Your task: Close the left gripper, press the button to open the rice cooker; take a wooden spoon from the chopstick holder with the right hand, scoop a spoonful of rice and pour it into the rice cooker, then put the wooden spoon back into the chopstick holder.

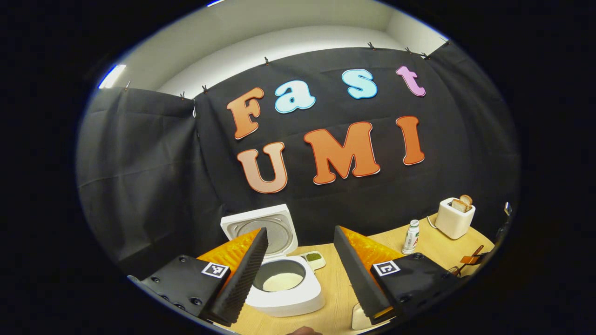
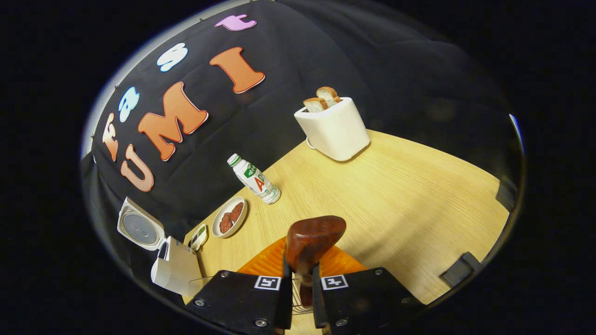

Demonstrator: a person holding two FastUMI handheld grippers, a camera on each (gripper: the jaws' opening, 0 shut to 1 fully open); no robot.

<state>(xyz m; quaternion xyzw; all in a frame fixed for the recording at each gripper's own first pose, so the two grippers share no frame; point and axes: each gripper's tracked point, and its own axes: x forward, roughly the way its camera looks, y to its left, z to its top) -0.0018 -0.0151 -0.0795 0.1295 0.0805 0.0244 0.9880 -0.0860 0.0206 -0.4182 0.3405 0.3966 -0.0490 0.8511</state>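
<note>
While left gripper hovers wide open before rice cooker — right gripper clamps wooden spoon.

Rice cooker stood lid-up, pot mouth unobstructed from above; raised lid blocked far side. Bare table lay wide open between bottle and toaster. Small dish and bottle crowded strip near booth wall.

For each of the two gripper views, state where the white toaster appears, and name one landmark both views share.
Left gripper view: toaster at far right on the table's back edge.
Right gripper view: toaster upper centre, against the black cloth.
Shared landmark: the small bottle, beside it in both.
</note>
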